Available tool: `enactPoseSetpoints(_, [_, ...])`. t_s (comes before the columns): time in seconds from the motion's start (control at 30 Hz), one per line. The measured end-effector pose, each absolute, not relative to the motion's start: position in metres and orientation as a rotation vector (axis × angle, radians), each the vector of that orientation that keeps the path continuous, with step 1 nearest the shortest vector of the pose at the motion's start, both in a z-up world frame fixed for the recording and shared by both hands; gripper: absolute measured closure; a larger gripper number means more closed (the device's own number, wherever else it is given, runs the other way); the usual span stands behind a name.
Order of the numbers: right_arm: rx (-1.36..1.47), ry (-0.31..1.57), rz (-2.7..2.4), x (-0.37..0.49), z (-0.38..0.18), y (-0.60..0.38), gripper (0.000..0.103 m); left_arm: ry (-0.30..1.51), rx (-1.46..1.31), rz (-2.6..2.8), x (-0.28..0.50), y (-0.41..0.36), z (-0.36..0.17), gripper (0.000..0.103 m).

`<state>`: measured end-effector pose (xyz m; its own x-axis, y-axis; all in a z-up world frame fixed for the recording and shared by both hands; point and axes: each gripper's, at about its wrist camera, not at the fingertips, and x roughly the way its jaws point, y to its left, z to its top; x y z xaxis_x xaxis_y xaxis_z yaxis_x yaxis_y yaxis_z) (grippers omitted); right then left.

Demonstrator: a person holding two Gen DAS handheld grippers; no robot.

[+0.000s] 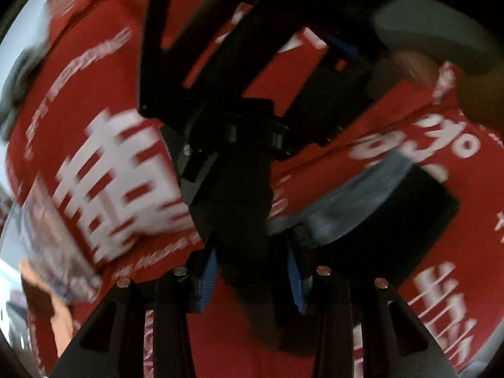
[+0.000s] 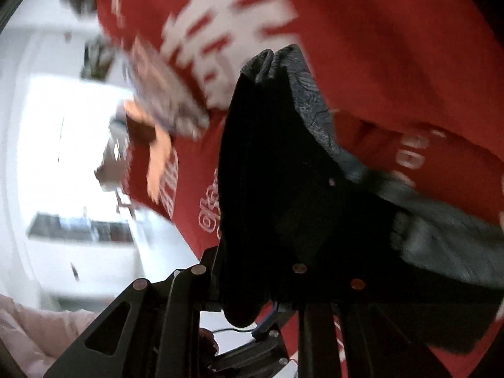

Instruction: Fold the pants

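Note:
The pants are dark, nearly black. In the left wrist view a bunch of the pants (image 1: 245, 208) is pinched between my left gripper's (image 1: 252, 271) blue-padded fingers (image 1: 209, 271). My right gripper's black frame (image 1: 239, 72) hangs just beyond, upside down. In the right wrist view my right gripper (image 2: 249, 296) is shut on the pants (image 2: 283, 173), which rise in a dark fold and trail right into a grey band (image 2: 441, 239). Both views are blurred.
A red cloth with white characters (image 1: 110, 173) fills the background of both views (image 2: 362, 47). A person's hand and patterned sleeve (image 2: 157, 132) show at the left. A bright white room (image 2: 63, 126) lies behind.

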<state>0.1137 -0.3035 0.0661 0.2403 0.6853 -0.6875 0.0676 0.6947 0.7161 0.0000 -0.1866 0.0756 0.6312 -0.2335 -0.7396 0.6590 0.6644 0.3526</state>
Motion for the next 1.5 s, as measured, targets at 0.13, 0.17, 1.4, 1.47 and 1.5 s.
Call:
enactPoseSetpoints(0.13, [0.834,1.211,0.383,0.06,0.052,-0.386,0.081,0.73,0.7,-0.648,-0.032,-0.253,0.062,0.063])
enactPoseSetpoints(0.17, [0.868,1.199,0.352,0.043,0.043,-0.407,0.081,0.749,0.712,-0.682,-0.042,-0.273,0.052,0.063])
enactPoseSetpoints(1.4, [0.579,1.364,-0.142,-0.039,-0.019,-0.424,0.069,1.448,0.251,-0.36,0.071,-0.158,-0.041,0.013])
enactPoseSetpoints(1.47, [0.534,1.421,-0.175,-0.033,-0.039,-0.417,0.07,1.441,0.27,-0.36,0.07,-0.16,-0.038,0.013])
enactPoseSetpoints(1.5, [0.53,1.424,-0.184,-0.034,-0.041,-0.416,0.07,1.434,0.284,-0.354,0.073,-0.157,-0.036,0.013])
